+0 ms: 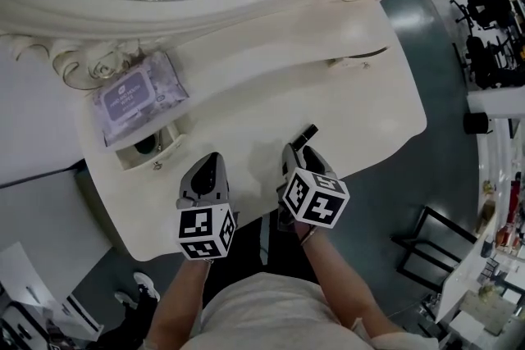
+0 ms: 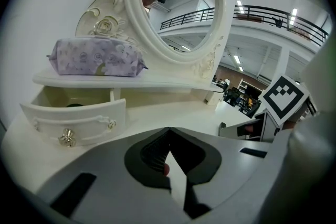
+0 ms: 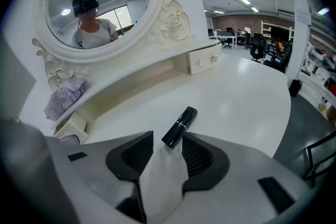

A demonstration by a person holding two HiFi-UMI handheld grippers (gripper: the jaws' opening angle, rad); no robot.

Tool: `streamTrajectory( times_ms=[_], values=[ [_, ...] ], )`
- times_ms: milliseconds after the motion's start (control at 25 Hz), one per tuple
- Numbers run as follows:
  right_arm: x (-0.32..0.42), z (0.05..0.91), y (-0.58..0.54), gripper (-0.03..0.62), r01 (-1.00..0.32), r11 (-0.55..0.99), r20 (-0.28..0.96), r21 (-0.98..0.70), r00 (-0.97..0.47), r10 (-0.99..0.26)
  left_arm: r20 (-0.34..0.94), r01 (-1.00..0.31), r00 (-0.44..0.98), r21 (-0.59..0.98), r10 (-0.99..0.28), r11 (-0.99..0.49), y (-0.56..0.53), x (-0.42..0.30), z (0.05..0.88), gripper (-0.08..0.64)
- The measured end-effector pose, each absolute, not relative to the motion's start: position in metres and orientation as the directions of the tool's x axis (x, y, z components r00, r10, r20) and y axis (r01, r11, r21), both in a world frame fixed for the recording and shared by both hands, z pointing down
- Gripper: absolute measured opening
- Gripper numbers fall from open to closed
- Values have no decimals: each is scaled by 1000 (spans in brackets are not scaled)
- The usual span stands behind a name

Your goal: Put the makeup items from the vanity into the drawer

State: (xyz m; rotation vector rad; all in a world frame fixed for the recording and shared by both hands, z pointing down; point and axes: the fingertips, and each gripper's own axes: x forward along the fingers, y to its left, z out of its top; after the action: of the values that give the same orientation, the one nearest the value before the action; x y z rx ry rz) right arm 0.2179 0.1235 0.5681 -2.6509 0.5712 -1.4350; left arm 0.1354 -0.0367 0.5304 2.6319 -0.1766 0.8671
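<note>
A black lipstick tube point(image 3: 179, 126) lies on the white vanity top point(image 1: 246, 106), and in the head view the lipstick point(image 1: 307, 134) sits just beyond my right gripper point(image 1: 297, 150). The right gripper point(image 3: 167, 139) is open, with the tube's near end between its fingertips; the pads do not press on it. My left gripper point(image 1: 209, 164) hovers over the table front, shut and empty point(image 2: 168, 136). The small left drawer point(image 1: 156, 153) stands pulled open point(image 2: 79, 120), with something dark inside.
A purple wipes pack point(image 1: 135, 94) rests on the shelf above the open drawer. The oval mirror frame point(image 1: 246, 0) rises behind. A second small drawer point(image 1: 357, 57) at the right is closed. The table's curved front edge point(image 1: 385, 152) drops to the floor.
</note>
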Motion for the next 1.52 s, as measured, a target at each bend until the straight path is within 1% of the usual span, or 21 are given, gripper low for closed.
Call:
streamTrajectory(
  times_ms=[480,760,1000,1200,1520],
  values=[
    [227,584,126,170,-258,-946,845,-197,444,-298,596,-241,803,303,-13,-922,-40,145,534,3],
    [227,583,129,132,-298,-940,848,-164,444,-289,594,-241,804,306,-13,-921,-33,149,533,4],
    [228,582,131,104,-328,-924,836,-198,435,-334,596,-253,803,305,-24,-918,-28,149,533,3],
    [227,569,127,101,-378,-898,807,-223,445,-388,593,-276,804,305,-45,-912,-24,147,531,3],
    [223,546,118,100,-461,-852,778,-249,429,-460,567,-353,814,306,-128,-884,-30,135,516,3]
  ],
)
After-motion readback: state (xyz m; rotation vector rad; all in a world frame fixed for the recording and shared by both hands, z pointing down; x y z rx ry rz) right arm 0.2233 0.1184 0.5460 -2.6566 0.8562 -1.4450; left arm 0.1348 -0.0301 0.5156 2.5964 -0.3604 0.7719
